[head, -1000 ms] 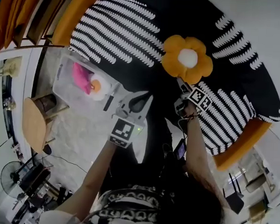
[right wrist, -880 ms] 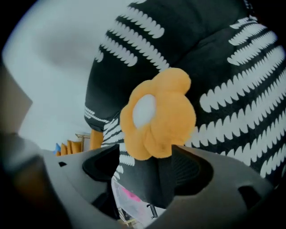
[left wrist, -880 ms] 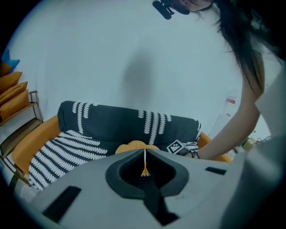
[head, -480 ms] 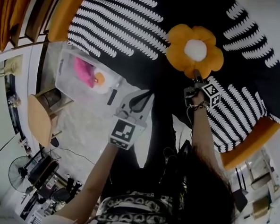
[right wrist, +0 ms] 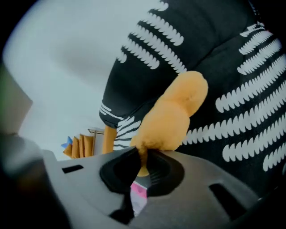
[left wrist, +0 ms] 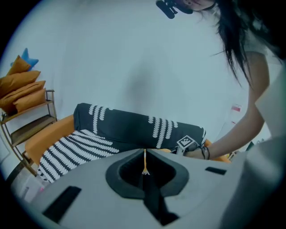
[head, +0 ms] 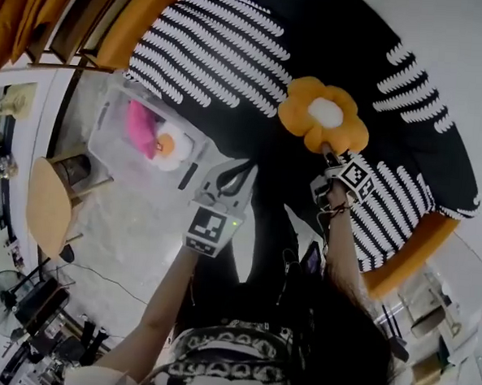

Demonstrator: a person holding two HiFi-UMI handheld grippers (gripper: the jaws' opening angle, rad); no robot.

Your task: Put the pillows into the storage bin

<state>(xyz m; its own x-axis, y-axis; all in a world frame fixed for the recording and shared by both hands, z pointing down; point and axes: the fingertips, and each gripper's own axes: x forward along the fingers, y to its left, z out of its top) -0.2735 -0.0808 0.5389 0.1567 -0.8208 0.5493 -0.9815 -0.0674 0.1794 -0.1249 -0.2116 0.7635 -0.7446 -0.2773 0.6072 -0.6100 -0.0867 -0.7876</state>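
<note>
Orange flower pillow (head: 323, 115) on the striped sofa (head: 217, 56), edge pinched in the closing right gripper (head: 326, 151). Left gripper (head: 241, 171) clenched, off the sofa.

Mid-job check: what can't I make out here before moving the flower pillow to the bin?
- Flower pillow: the right gripper view shows one petal only. The right gripper, its jaws closing on that petal, hides how deep the bite is.
- Bin: clear in the head view only, and small there. The pink pillow and egg pillow hide its floor, so spare room is unclear.
- Floor between sofa and bin: hidden by the person's arms in the head view.
</note>
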